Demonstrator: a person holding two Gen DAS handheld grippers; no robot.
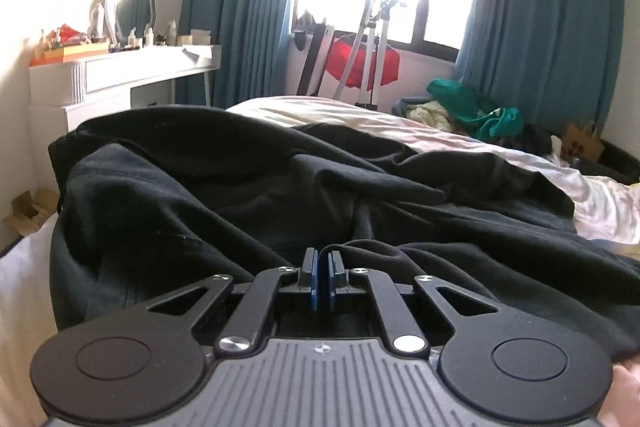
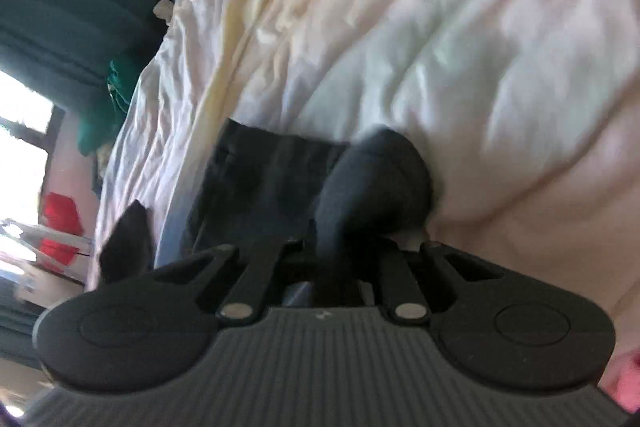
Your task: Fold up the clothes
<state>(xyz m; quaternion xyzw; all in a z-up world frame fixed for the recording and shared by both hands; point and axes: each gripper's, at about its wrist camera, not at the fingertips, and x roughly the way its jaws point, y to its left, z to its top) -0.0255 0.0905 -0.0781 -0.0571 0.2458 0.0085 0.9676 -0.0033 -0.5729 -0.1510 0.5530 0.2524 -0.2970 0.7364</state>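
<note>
Because both claws already pinch the same black garment (image 1: 280,187), the coming fold turns on how the cloth runs between them. Straight ahead of the left gripper (image 1: 321,267) the garment spreads crumpled away across the bed (image 1: 360,115), its bulk forward and leftward; the narrow jaws grip a thin edge at their tips. Ahead of the right gripper (image 2: 340,247) a bunched black end (image 2: 376,179) rises from jaws clamped on it, pale bedding beyond.
</note>
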